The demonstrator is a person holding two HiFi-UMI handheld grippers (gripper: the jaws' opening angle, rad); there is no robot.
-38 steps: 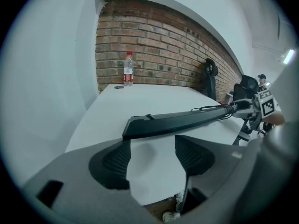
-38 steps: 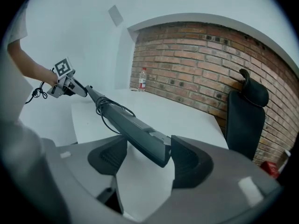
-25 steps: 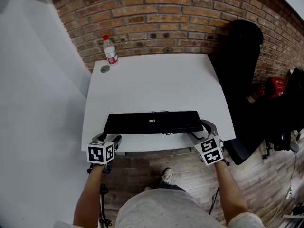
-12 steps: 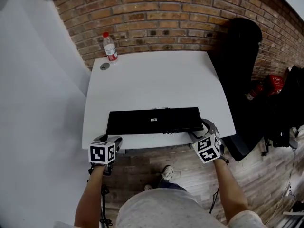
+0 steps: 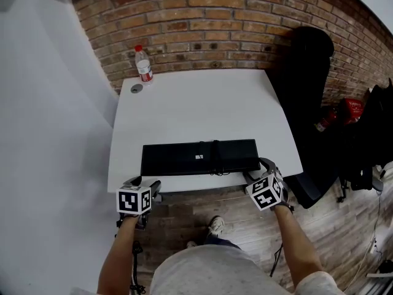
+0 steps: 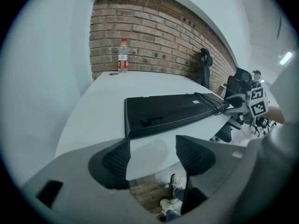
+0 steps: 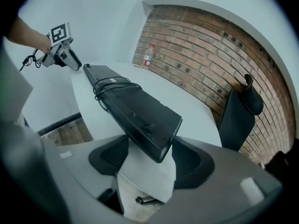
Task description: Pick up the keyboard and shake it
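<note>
Black flat keyboard [image 5: 199,157] lies along near edge of white bench [image 5: 202,103]. My right gripper [image 7: 149,155]: jaws closing around keyboard's right end, one pad not yet touching. My left gripper [image 6: 152,155]: jaws wide, empty, just short of keyboard's left end. Clear plastic bottle [image 5: 143,66], red cap, upright at far left corner; contents unreadable.
</note>
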